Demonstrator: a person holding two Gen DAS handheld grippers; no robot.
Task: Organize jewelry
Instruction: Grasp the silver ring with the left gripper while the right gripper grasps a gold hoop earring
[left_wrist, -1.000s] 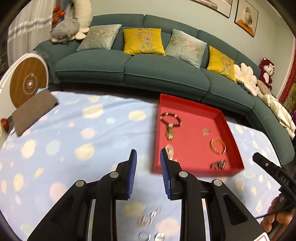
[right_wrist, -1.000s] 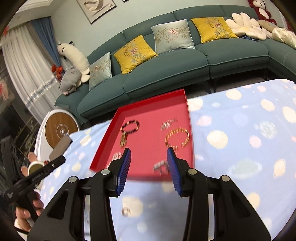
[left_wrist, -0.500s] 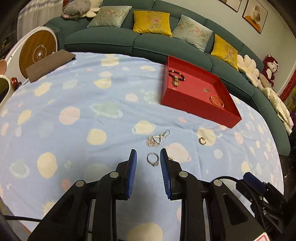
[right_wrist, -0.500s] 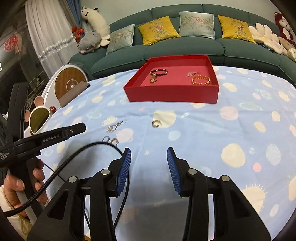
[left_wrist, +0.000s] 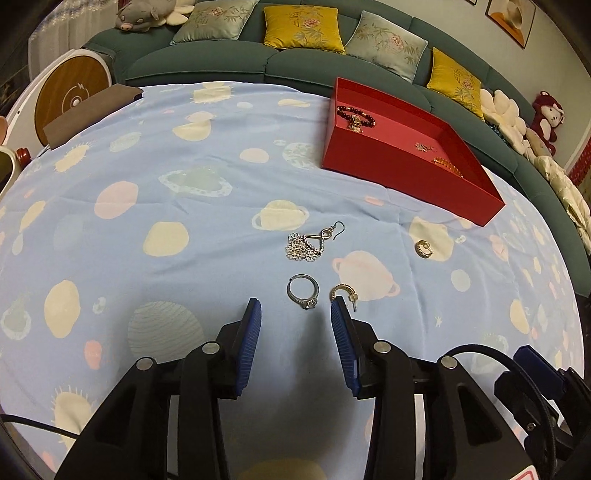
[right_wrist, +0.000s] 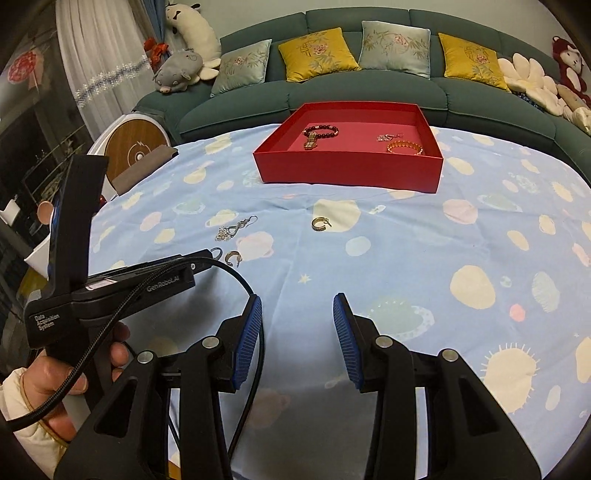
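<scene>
My left gripper (left_wrist: 295, 314) is open and empty, low over the cloth, with a silver ring (left_wrist: 303, 291) just ahead between its fingertips. A gold hoop earring (left_wrist: 343, 291) lies by the right fingertip. A silver dangle earring (left_wrist: 310, 243) and a second gold hoop (left_wrist: 424, 248) lie further on. The red tray (left_wrist: 406, 173) holds a bead bracelet (left_wrist: 356, 114), a small silver piece and a gold bangle (left_wrist: 447, 164). My right gripper (right_wrist: 297, 314) is open and empty, well back from the second gold hoop (right_wrist: 319, 223) and the red tray (right_wrist: 351, 170).
The table wears a blue cloth with planet prints (left_wrist: 166, 192). A teal sofa with cushions (right_wrist: 369, 85) runs behind the table. A brown pouch (left_wrist: 88, 112) lies at the far left edge. The left gripper's body and cable (right_wrist: 129, 284) sit left of my right gripper.
Both grippers have pulled back from the red tray toward the near side of the table. The left one has come down close to the silver ring and opened wider.
</scene>
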